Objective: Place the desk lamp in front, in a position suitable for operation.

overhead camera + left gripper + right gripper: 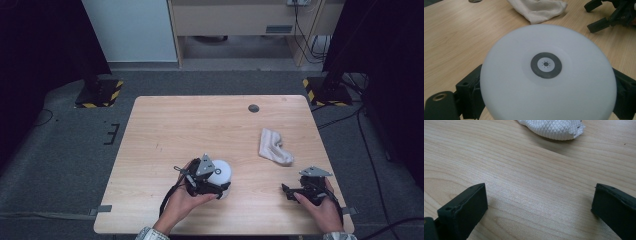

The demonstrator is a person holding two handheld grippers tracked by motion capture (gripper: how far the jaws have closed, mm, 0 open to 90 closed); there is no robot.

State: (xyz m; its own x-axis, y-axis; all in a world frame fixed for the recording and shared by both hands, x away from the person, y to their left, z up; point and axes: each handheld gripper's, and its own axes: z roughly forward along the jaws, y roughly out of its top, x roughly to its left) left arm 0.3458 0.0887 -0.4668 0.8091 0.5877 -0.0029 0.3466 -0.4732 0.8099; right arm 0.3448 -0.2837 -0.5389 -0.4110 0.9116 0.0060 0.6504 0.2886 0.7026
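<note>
Hands enter at the bottom of the high view: left tool (212, 186) clamps a white dome lamp (221, 172) at lower centre of the desk (200, 120). Left gripper view: smooth lamp (547, 75) could slip. Right gripper view: right tool (537, 206) gapes empty, cloth (551, 128) at top.

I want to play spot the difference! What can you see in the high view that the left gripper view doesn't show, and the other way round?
The high view alone has the person's hands, the floor and the whole table. The left gripper view alone has the round lamp's dark ring button with a little sun sign. Both share the white lamp, the white cloth, the wooden tabletop and the open right gripper.
</note>
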